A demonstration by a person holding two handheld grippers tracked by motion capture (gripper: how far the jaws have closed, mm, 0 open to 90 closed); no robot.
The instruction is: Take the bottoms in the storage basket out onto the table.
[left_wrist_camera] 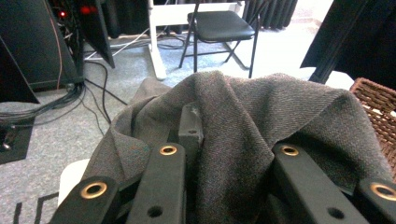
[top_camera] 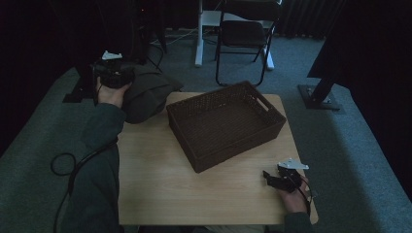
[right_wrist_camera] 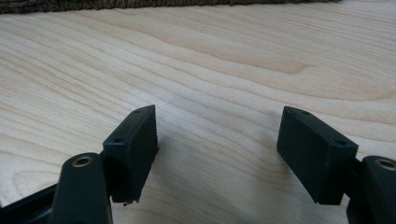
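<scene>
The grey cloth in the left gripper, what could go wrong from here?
The grey cloth bunches thickly around the left gripper, so loose folds may slip free when lifted. Much of it hangs past the table edge and could drag or snag. It might also catch on the rim of the wicker basket beside it.

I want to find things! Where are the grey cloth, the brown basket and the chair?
grey cloth (left_wrist_camera: pixel 261 121), left gripper view, on its bunched top fold.
brown basket (top_camera: pixel 272 127), high view, on its right wall.
chair (left_wrist_camera: pixel 219 24), left gripper view, on its seat.
</scene>
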